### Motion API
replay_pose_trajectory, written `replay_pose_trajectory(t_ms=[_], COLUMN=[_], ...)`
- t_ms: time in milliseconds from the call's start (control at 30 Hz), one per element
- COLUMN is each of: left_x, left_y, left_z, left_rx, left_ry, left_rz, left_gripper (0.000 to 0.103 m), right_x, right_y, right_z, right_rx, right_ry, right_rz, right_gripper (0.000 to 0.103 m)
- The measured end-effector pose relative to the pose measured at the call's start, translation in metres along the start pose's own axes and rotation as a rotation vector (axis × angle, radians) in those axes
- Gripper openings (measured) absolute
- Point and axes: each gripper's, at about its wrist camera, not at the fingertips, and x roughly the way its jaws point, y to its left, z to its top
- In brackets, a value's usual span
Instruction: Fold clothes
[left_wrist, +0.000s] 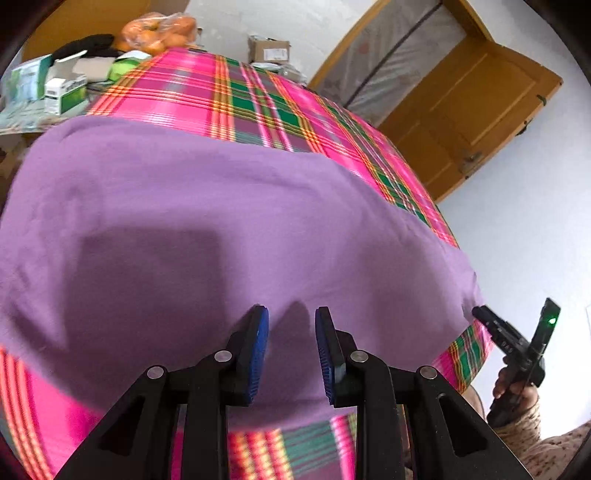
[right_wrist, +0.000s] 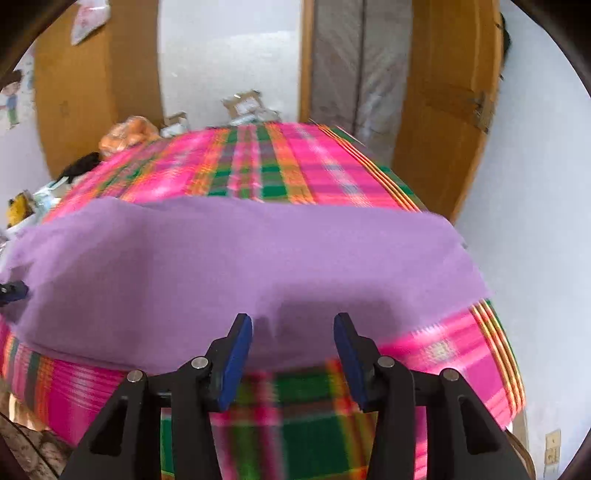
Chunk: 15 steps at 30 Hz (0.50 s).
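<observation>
Nearest in the left wrist view, the left tongs (left_wrist: 291, 319) stand a little apart, their blue ribbed pads (left_wrist: 258, 350) pinching nothing, poised over the near edge of the purple cloth (left_wrist: 221, 229). In the right wrist view the right tongs (right_wrist: 293, 325) are spread wider, also with nothing between them, above the same near edge. The cloth is soft, matte and smooth, lying flat in a broad band across the worktop (left_wrist: 236, 92), which is covered with a glossy pink, green and orange plaid sheet. Only the left view shows the person's hand (left_wrist: 513, 384) holding the right tongs beyond the worktop's corner, and small cartons (left_wrist: 62, 88) at the far end. Both views show a bag of oranges (left_wrist: 159, 31) and a wooden door (left_wrist: 465, 110).
</observation>
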Motion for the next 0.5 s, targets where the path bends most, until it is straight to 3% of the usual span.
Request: replay_pose_trajectory(t_ms=[133, 267, 367, 500], left_x=[-0.021, -0.047, -0.061, -0.075], left_y=[0.015, 0.041, 0.063, 0.082], left_z=[-0.011, -0.018, -0.02, -0.023], left_rx=[-0.011, -0.097, -0.163, -0.244], left_ry=[-0.029, -0.089, -0.113, -0.144], left_rz=[0.086, 0.094, 0.147, 0.122], left_gripper=[0.027, 0.027, 0.027, 0.027], right_x=[-0.006, -0.004, 0.002, 0.009], right_y=[0.04, 0.086, 0.12, 0.171], right_z=[0.013, 0.025, 0.03, 0.038], right_rx=[-0.064, -0.137, -0.193, -0.289], right_ry=[-0.049, -0.062, -0.052, -0.055], right_rz=[0.081, 0.215, 0.283, 0.397], right_gripper=[0.047, 0.047, 0.047, 0.047])
